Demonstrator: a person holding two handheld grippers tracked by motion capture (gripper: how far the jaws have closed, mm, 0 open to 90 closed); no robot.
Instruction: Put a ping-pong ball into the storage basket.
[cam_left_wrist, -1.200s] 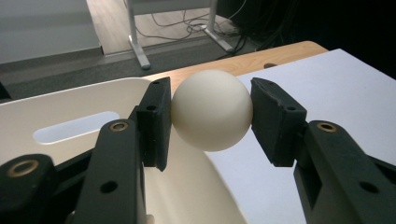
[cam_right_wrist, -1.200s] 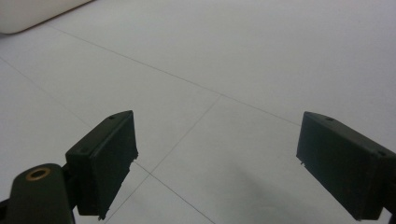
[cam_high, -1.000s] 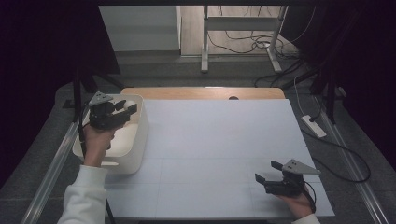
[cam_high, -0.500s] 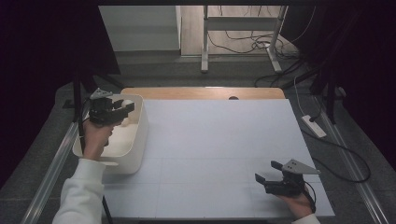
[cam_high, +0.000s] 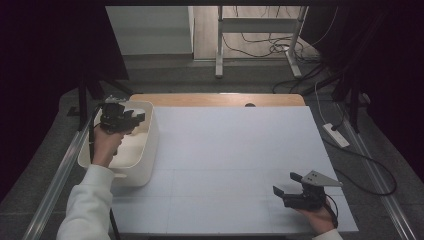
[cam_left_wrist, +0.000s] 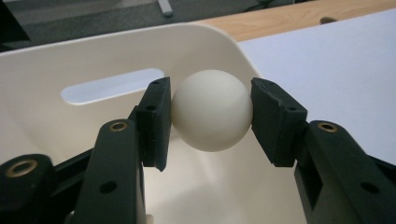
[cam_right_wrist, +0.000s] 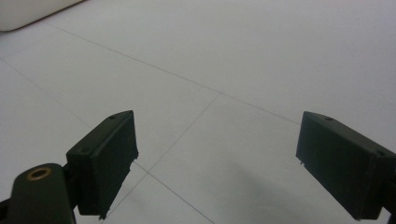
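A cream-white ball (cam_left_wrist: 211, 110) is clamped between the two black jaws of my left gripper (cam_left_wrist: 211, 116), held inside the white plastic bin (cam_left_wrist: 56, 121). In the high view the left gripper (cam_high: 134, 120) hangs over the bin (cam_high: 145, 150) at the table's left edge; the ball is hidden there by the gripper. My right gripper (cam_high: 282, 187) rests low near the front right of the white table sheet, jaws wide apart. In the right gripper view nothing lies between its pads (cam_right_wrist: 107, 161).
The bin has a slot handle (cam_left_wrist: 112, 86) in its far wall. A wooden table edge (cam_high: 220, 99) runs along the back. A power strip (cam_high: 336, 135) and cables lie on the floor to the right. A metal rail (cam_high: 55, 175) runs along the left.
My left gripper has moved left and down with the ball, deeper over the bin. The right gripper has stayed where it was.
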